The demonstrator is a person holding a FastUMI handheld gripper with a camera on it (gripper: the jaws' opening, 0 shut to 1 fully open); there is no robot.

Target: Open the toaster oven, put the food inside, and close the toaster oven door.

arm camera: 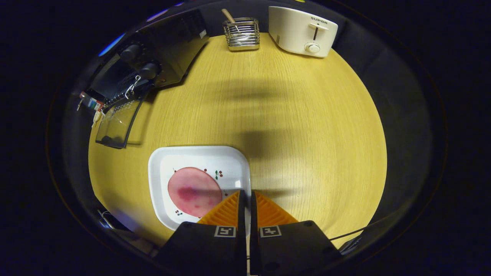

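A black toaster oven (pixel 161 53) stands at the far left of the wooden table, its glass door (pixel 117 122) folded down open toward the table. A white square plate (pixel 161 168) lies just ahead of my fingers, a little to their left. On it rests a round pink slice of food (pixel 193 191), close to the left fingertip. My gripper (pixel 245 193) hovers above the plate's right rim with its fingers (pixel 226 211) pressed together and nothing between them.
A wire utensil holder (pixel 241 34) with a wooden handle in it stands at the far side of the table. A cream pop-up toaster (pixel 301 32) sits to its right. Bare wooden table top (pixel 307 126) stretches beyond the fingers.
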